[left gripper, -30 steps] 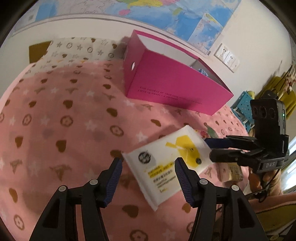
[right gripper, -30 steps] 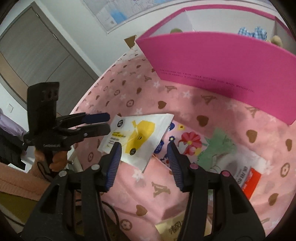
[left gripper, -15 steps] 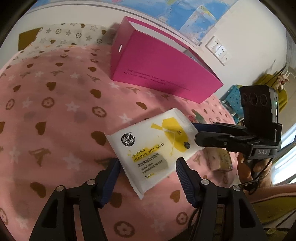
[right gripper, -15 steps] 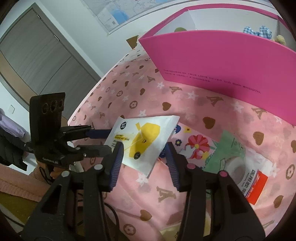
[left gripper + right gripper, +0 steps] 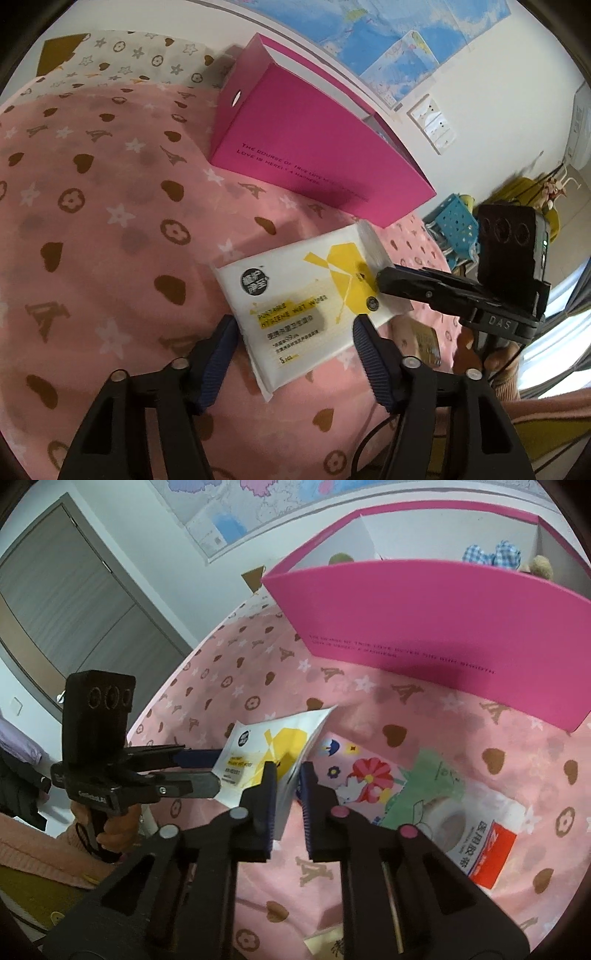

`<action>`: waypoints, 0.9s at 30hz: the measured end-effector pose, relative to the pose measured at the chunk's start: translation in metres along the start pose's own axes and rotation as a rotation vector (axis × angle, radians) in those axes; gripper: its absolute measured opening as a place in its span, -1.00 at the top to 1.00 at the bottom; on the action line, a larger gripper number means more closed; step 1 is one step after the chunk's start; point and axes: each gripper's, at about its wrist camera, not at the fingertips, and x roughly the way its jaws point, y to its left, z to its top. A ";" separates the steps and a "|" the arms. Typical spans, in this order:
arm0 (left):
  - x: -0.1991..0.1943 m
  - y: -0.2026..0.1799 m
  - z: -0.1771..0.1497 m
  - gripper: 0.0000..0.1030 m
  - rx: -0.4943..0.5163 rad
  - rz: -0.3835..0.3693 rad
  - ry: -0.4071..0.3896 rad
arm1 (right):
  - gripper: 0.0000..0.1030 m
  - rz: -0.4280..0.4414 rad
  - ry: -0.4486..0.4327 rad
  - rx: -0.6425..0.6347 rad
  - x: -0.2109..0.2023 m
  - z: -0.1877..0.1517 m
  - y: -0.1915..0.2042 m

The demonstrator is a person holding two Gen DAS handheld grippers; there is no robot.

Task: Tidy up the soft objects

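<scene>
Two tongs work one pack of wet wipes [image 5: 310, 306] on a pink patterned bedspread [image 5: 110, 221]. Right tongs [image 5: 287, 775] are closing on the pack's right edge; the thin edge sits between the blue pads, pads look pressed on it, so grasping the pack. That corner is lifted off the bedspread. In the left wrist view the right tongs [image 5: 380, 282] come in from the right and pinch the far right end of the pack. Left tongs [image 5: 291, 332] are released, jaws closing slightly, standing wide either side of the pack's near end, pads not touching it. Pack lies near the middle, in front of the pink box [image 5: 314, 147]. Box [image 5: 424, 635] stands open at the far side; a checked blue cloth [image 5: 491, 554] and a plush toy [image 5: 539, 566] show inside. Right of the pack: a flowered packet [image 5: 365, 779], a green packet [image 5: 428, 786], a boxed tape roll [image 5: 476, 830]. A hand [image 5: 114, 827] in a pink sleeve holds the left tongs' grip.
</scene>
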 end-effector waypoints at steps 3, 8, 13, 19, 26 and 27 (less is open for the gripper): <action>0.005 0.001 0.003 0.03 -0.010 -0.005 0.001 | 0.73 -0.006 -0.019 0.004 -0.007 0.000 -0.003; 0.013 0.002 0.008 0.48 0.002 0.035 0.001 | 0.73 -0.020 -0.039 0.042 -0.015 -0.003 -0.013; 0.013 -0.001 0.012 0.68 0.015 0.048 -0.014 | 0.73 -0.024 -0.058 0.046 -0.023 -0.005 -0.014; 0.007 -0.013 0.016 0.69 0.053 0.066 -0.037 | 0.74 -0.012 -0.087 0.031 -0.032 -0.003 -0.009; -0.005 -0.028 0.039 0.69 0.095 0.051 -0.075 | 0.75 0.003 -0.130 0.019 -0.046 0.008 -0.008; -0.008 -0.032 0.044 0.69 0.112 0.052 -0.086 | 0.75 0.006 -0.139 0.016 -0.049 0.010 -0.008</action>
